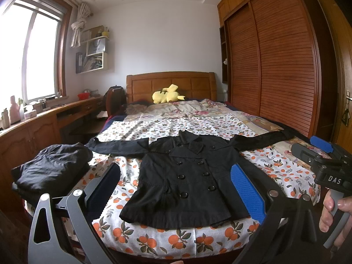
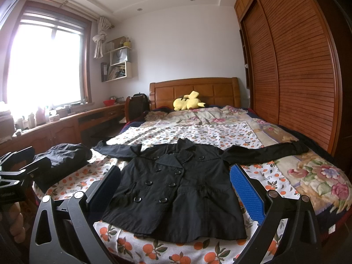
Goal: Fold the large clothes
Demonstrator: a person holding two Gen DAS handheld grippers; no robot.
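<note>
A black double-breasted coat (image 1: 184, 176) lies flat, front up, on the bed's orange-print sheet (image 1: 167, 239), sleeves spread left and right. It also shows in the right wrist view (image 2: 176, 189). My left gripper (image 1: 176, 189) is open and empty, held above the foot of the bed with the coat between its fingers in view. My right gripper (image 2: 176, 189) is open and empty too, hovering over the coat's hem. The right gripper also shows at the right edge of the left wrist view (image 1: 316, 151), in a hand.
A folded black garment (image 1: 52, 169) lies at the bed's left edge. A yellow plush toy (image 1: 167, 94) sits by the wooden headboard. A wooden desk (image 1: 33, 127) runs along the left wall and a slatted wardrobe (image 1: 275, 66) along the right.
</note>
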